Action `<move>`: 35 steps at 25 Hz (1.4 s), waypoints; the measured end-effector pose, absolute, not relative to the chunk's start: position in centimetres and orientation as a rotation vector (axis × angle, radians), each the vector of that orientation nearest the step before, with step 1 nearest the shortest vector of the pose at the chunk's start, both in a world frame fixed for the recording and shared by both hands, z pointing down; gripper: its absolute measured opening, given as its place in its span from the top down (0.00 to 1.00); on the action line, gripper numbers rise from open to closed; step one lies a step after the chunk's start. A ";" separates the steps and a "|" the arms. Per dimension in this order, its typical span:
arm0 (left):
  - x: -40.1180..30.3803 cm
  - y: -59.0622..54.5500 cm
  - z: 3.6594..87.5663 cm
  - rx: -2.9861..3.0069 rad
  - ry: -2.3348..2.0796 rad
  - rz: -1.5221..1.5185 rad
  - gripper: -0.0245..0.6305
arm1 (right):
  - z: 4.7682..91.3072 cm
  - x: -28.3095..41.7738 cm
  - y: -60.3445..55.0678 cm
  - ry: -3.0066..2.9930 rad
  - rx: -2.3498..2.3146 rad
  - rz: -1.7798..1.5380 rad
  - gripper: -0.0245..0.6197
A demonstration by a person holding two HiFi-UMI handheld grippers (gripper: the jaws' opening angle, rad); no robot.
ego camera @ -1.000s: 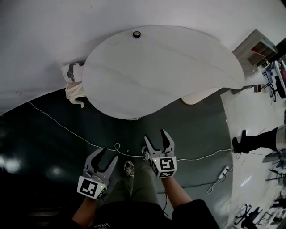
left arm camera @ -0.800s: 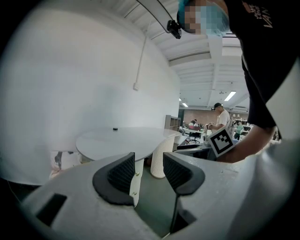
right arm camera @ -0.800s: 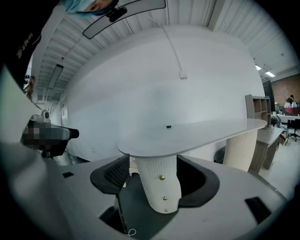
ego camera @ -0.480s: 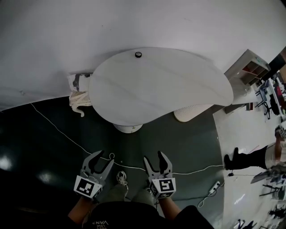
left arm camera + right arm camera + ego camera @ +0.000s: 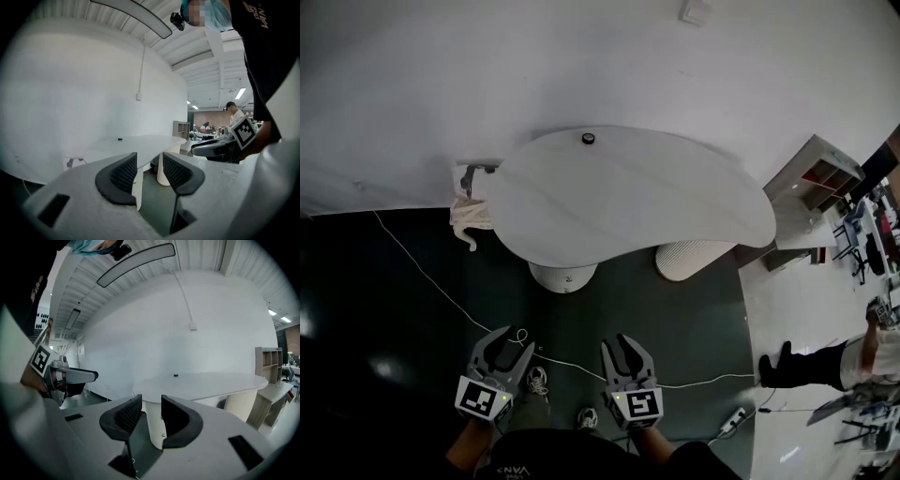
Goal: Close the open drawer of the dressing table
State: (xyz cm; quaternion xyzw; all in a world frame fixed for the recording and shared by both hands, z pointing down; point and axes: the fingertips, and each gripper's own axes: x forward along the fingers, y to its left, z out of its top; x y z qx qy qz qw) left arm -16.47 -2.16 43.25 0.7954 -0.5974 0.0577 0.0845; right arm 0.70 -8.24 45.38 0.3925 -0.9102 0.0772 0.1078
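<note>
While both grippers hang out over the dark floor (image 5: 384, 309) well short of the table (image 5: 619, 192), nothing is touching the furniture at all. The table is a white, bean-shaped top pushed up against the white wall (image 5: 534, 66). A small black knob-like thing (image 5: 588, 139) sits near the table's wall-side edge.

What looks like the open drawer (image 5: 457, 178) sticks out at the table's left end, right by the wall. A beige cloth (image 5: 469, 220) droops out of it. It's too small to say much more about it.

Under the table there's a smooth white leg (image 5: 562, 277) toward the left and a ribbed one (image 5: 694, 258) toward the right. A thin white cable (image 5: 441, 291) snakes across the floor from the table's left side, passing between the table and the grippers.

The left gripper (image 5: 508, 345) has its jaws apart with nothing between them; its own view just shows table and floor through the gap. The right gripper (image 5: 619, 345) has just been closing its jaws, so they're down to a narrow gap, also empty, with the smooth leg visible beyond.

Off past the table's right end stands a shelf unit (image 5: 816, 183), and another person's dark boot (image 5: 780, 367) shows on the lighter floor.
</note>
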 end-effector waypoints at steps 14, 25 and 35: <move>-8.6 3.1 40.1 2.357 -1.873 0.207 0.76 | 42.1 7.0 -3.5 -2.761 1.009 0.176 0.95; -5.2 6.8 39.1 2.371 -1.908 0.199 0.90 | 40.9 9.3 -0.3 -2.823 0.940 0.173 0.95; -4.3 9.6 39.5 2.314 -1.936 0.229 0.92 | 40.0 10.0 1.7 -2.804 0.882 0.165 0.95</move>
